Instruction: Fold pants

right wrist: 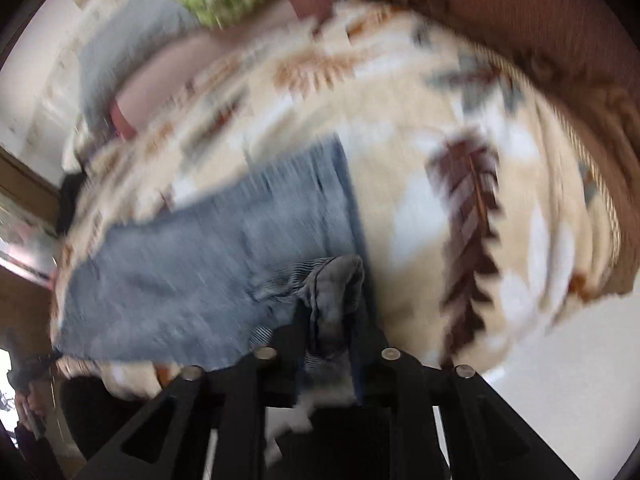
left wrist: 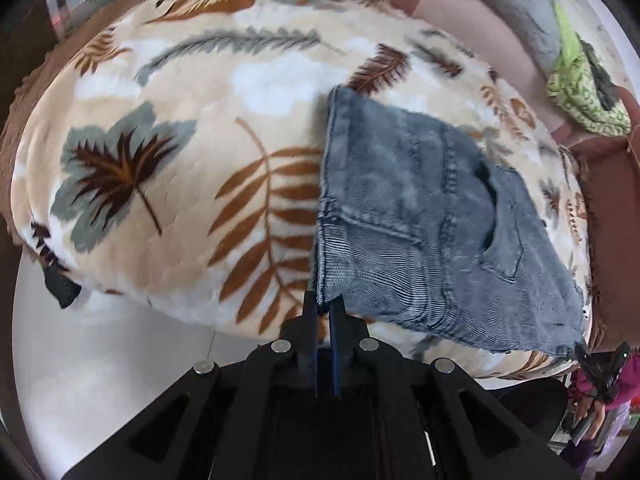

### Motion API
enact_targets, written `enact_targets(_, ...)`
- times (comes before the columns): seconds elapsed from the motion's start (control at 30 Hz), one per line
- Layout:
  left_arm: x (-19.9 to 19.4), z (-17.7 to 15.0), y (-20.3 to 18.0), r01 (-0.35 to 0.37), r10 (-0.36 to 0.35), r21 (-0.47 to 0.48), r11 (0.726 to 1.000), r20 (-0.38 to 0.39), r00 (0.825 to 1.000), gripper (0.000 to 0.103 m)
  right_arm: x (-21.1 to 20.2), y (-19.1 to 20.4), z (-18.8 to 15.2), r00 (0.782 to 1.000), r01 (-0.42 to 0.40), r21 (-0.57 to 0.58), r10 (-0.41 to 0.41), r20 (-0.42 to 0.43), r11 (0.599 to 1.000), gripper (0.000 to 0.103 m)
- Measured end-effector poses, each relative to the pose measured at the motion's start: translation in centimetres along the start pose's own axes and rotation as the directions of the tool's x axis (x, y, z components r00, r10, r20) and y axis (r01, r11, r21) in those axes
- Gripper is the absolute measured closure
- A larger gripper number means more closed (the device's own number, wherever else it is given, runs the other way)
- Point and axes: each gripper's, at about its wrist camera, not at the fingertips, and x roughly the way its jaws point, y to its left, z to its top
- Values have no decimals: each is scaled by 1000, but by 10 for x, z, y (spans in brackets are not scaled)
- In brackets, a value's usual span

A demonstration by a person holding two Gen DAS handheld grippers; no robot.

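Observation:
Blue denim pants point(left wrist: 432, 216) lie folded on a cream leaf-print blanket point(left wrist: 192, 160) over a bed. My left gripper point(left wrist: 324, 304) is shut on the near left corner of the pants. In the blurred right wrist view the pants point(right wrist: 192, 272) stretch to the left over the blanket point(right wrist: 460, 184). My right gripper point(right wrist: 332, 312) is shut on a bunched corner of the denim. The right gripper tip also shows at the far right corner of the pants in the left wrist view point(left wrist: 596, 364).
A green patterned cloth point(left wrist: 580, 80) lies at the head of the bed on a pink and grey sheet point(left wrist: 472, 4). A brown bed frame point(left wrist: 612, 208) rims the blanket. White floor point(left wrist: 100, 360) lies below the bed's near edge.

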Motion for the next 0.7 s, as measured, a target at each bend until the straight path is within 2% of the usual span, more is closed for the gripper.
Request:
enact_targets(0.03, -1, 0, 0, -24, 24, 0, 1000, 1, 1000, 96, -1, -3, -1, 1000, 9, 1, -9, -12, 1000, 58)
enact_targets(0.13, -19, -4, 3, -127, 126, 12, 992, 51, 991, 96, -21, -7, 2, 999, 19, -19, -19, 34, 1000, 50)
enact_targets(0.2, -35, -7, 9, -149, 148, -3, 989, 83, 985, 96, -38, -3, 6, 996, -7, -42, 11, 87, 999, 41)
enact_targets(0.27, -52, -13, 11, -173, 172, -6, 985, 126, 977, 96, -47, 1, 13, 992, -17, -52, 23, 125, 999, 40)
enact_targets(0.33, -66, -15, 6, -183, 180, 2, 983, 158, 971, 96, -54, 0, 21, 982, -85, -26, 88, 166, 996, 40)
enact_targets(0.43, -74, -15, -15, -157, 146, 47, 986, 184, 972, 96, -65, -11, 29, 953, -217, 44, 202, 225, 975, 40)
enact_targets(0.5, -76, -17, -36, -125, 104, 99, 987, 198, 975, 96, -75, -12, 32, 927, -267, 84, 232, 296, 960, 40)
enact_targets(0.53, -74, -17, -44, -112, 87, 117, 987, 202, 976, 96, -77, -10, 35, 931, -244, 102, 204, 304, 964, 40)
enact_targets(0.6, -68, -17, -68, -75, 42, 163, 984, 198, 979, 96, -68, -14, 40, 958, -176, 148, 135, 255, 973, 40)
enact_targets(0.7, -47, -20, -110, -18, -17, 238, 971, 144, 989, 96, -40, -14, 49, 968, -192, 169, 158, 197, 967, 40)
